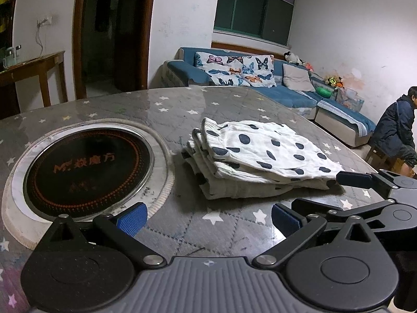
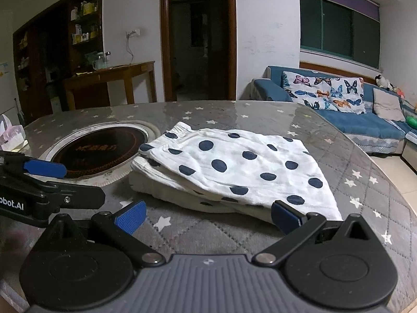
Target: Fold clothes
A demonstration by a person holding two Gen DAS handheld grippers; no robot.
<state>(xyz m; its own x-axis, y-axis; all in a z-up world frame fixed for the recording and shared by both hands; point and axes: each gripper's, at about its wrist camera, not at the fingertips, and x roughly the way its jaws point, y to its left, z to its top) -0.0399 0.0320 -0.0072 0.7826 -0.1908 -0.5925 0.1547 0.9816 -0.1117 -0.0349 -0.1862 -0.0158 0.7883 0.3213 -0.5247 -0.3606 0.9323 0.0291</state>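
A white garment with dark blue polka dots (image 1: 260,156) lies folded in a stack of layers on the grey star-patterned table; it also shows in the right wrist view (image 2: 234,172). My left gripper (image 1: 208,220) is open and empty, hovering just short of the garment's near edge. My right gripper (image 2: 208,217) is open and empty at the garment's near right corner, its right fingertip (image 2: 285,217) beside the cloth. The right gripper shows at the right edge of the left wrist view (image 1: 354,180). The left gripper shows at the left of the right wrist view (image 2: 44,168).
A round black induction cooktop (image 1: 88,172) is set into the table (image 1: 229,234) left of the garment. A blue sofa (image 1: 286,94) with butterfly cushions stands behind. A seated person (image 1: 398,127) is at the far right. A wooden side table (image 2: 112,78) and doorway are at the back.
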